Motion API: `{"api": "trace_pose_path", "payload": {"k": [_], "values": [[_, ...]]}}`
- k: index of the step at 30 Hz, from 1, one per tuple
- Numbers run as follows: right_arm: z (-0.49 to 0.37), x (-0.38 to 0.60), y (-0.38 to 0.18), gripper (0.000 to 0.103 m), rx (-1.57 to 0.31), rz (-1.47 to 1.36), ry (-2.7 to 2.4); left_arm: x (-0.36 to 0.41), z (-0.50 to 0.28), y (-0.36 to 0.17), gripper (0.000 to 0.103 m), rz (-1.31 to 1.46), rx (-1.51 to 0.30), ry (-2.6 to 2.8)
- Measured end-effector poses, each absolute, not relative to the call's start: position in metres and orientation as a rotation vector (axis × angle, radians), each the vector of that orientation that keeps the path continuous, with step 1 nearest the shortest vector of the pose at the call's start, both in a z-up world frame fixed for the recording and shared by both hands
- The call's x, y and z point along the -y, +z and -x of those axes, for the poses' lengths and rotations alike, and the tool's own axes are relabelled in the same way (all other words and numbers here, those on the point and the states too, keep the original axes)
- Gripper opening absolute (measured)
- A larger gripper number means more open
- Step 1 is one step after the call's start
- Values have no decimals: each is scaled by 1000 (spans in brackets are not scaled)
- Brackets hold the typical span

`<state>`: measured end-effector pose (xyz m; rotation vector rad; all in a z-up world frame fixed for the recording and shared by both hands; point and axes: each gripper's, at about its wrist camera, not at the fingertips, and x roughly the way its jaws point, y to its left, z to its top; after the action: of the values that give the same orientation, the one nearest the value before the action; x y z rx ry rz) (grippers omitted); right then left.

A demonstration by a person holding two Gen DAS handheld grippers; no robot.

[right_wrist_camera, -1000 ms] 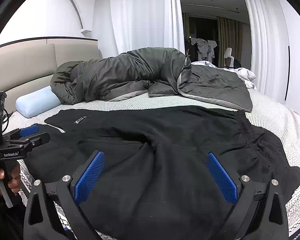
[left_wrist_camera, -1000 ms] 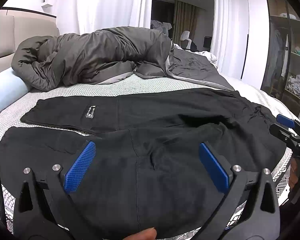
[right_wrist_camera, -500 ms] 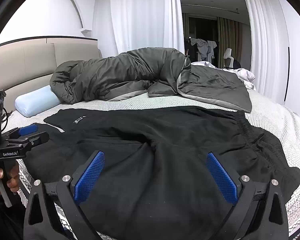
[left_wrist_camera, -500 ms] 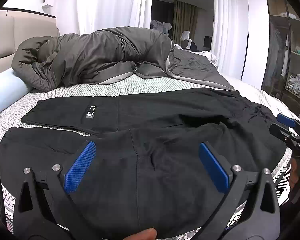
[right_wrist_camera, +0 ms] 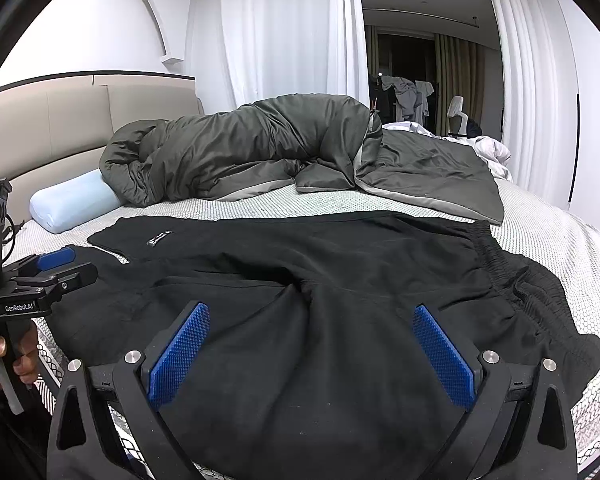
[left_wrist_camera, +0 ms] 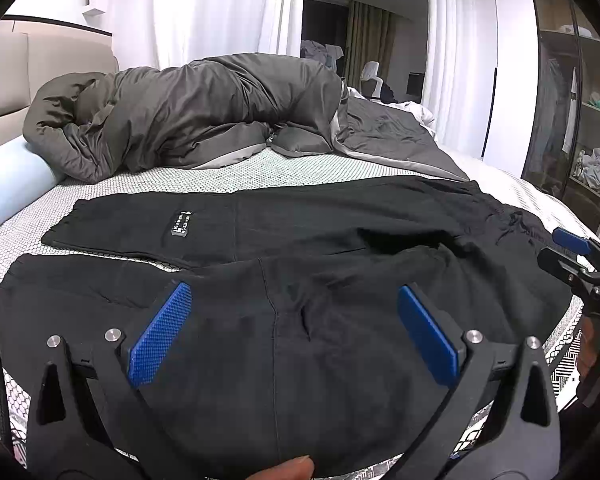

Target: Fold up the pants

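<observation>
Nothing has shifted since a second ago: both tongs hold the same hover. Left tongs (left_wrist_camera: 294,336) spread wide, gripping nothing, above the black pants (left_wrist_camera: 320,264) laid flat on the bed (left_wrist_camera: 220,172). Right tongs (right_wrist_camera: 310,356) likewise wide and empty, over the seat near the waistband (right_wrist_camera: 512,276). Crumpled grey duvet (right_wrist_camera: 260,152) and pale blue pillow (right_wrist_camera: 70,200) lie beyond, clear of the pants.

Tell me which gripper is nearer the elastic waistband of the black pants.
Right. The right gripper hovers open over the seat, beside the gathered elastic waistband. The left gripper hovers open farther along the black pants, towards the legs.
</observation>
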<state>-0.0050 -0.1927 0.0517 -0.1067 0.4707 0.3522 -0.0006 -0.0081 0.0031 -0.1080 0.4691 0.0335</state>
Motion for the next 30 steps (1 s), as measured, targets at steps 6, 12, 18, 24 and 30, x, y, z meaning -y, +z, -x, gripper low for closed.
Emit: {"api": "trace_pose_path", "payload": {"k": [6,12,18,24,30], "values": [[5,192,52,103,-472,108,351,8,1,3,102,109,-470,32],[5,192,52,103,-472,109,351,8,0,3,102,107,-469,34],[5,195,49,103,-474,108,351,10,1,3,102,107,-469,32],[4,196,48,103,-473,109,352,10,1,3,102,106,-471,34],[4,196,47,103,-476,115,350,9,1,3,102,108,-470,33]]}}
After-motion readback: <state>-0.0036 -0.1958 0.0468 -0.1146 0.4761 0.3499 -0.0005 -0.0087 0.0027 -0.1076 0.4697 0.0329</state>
